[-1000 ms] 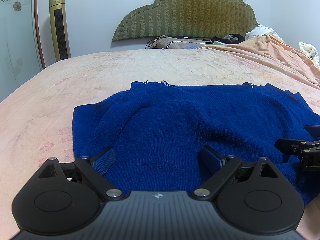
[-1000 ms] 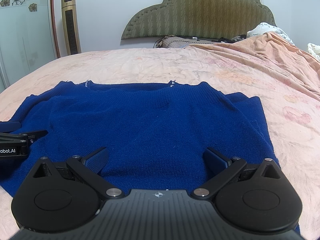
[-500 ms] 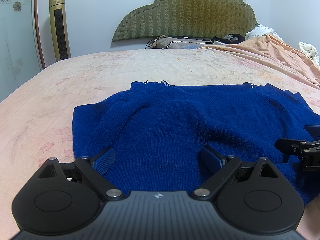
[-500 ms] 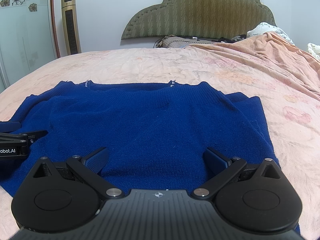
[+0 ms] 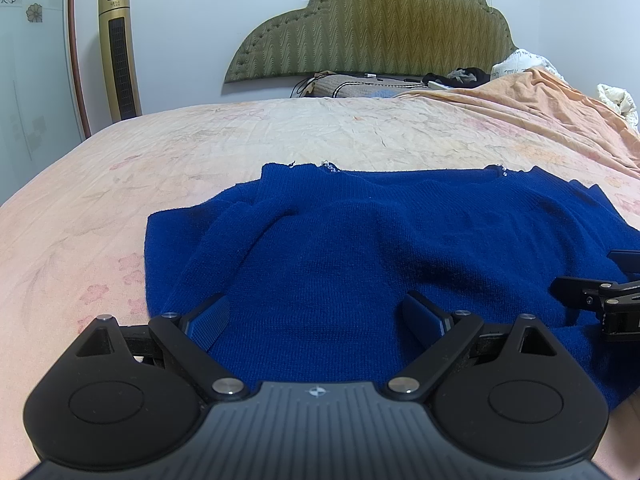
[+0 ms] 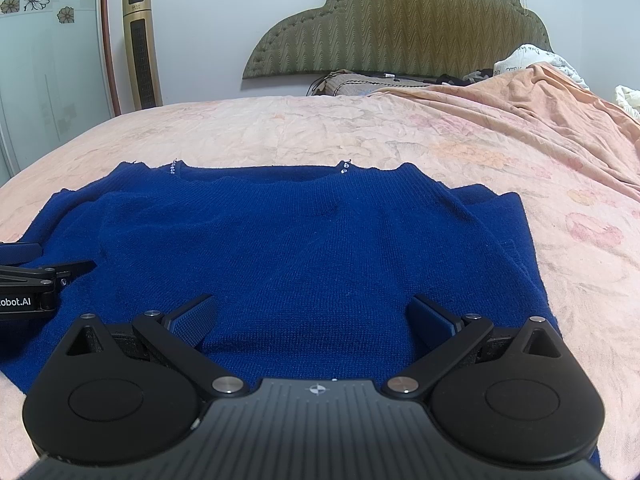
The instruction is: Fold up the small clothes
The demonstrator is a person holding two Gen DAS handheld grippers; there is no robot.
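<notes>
A dark blue knit sweater point(image 5: 360, 248) lies flat on the bed, neckline at the far side and both sleeves folded in over the body; it also shows in the right wrist view point(image 6: 304, 248). My left gripper point(image 5: 316, 312) is open and empty, low over the near left part of the sweater. My right gripper point(image 6: 312, 316) is open and empty, low over the near right part. Each gripper shows at the edge of the other's view: the right one point(image 5: 600, 300) and the left one point(image 6: 36, 280).
The bed has a pale pink floral sheet point(image 5: 100, 208). An orange blanket point(image 6: 540, 112) is heaped at the far right. A green padded headboard point(image 5: 368, 28), pillows and dark clutter point(image 5: 460, 76) lie at the far end. A gold tower fan point(image 5: 120, 48) stands by the wall at the left.
</notes>
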